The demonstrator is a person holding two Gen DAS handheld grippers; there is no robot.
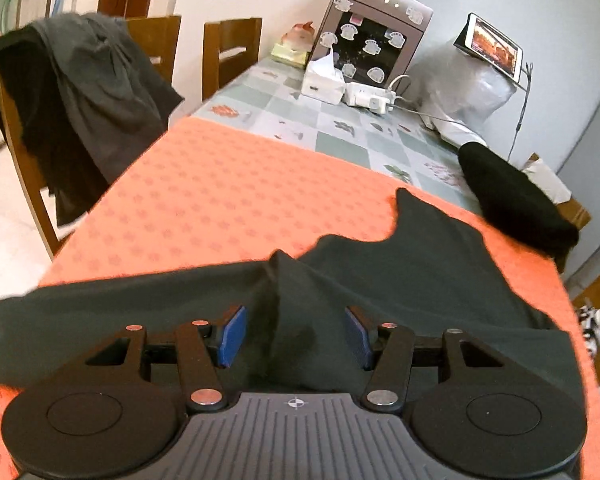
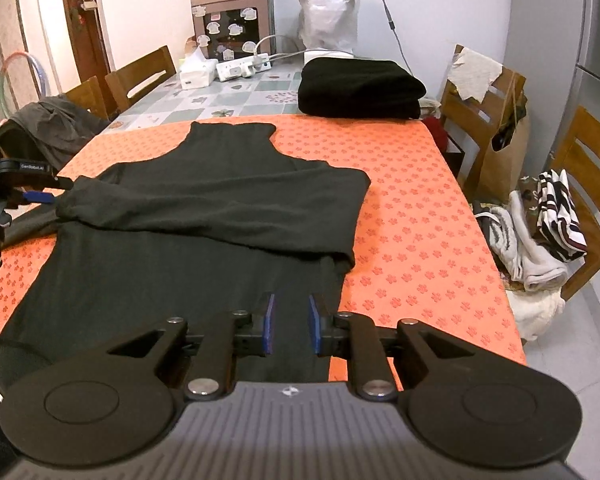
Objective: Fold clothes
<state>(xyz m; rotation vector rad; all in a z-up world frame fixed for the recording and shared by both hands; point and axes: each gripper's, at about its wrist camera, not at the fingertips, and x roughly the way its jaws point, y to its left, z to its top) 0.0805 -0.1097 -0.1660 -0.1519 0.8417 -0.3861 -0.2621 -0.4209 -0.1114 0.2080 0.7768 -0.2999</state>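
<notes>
The dark turtleneck top (image 2: pixel 204 216) lies flat on the orange cloth (image 2: pixel 412 208) covering the near end of the worktop, its neck pointing toward the far end and one sleeve folded across the chest. The left tongs (image 1: pixel 294 336) hang over the top's side edge, jaws spread wide, with a raised ridge of the fabric running between the blue pads without touching either. The right tongs (image 2: pixel 291 324) hover above the top's hem, jaws narrowly apart and holding nothing. Beyond the top's neck sits a folded black garment (image 2: pixel 360 88). Left of the top, a grey garment (image 1: pixel 84 96) drapes over a chair (image 1: pixel 24 152).
</notes>
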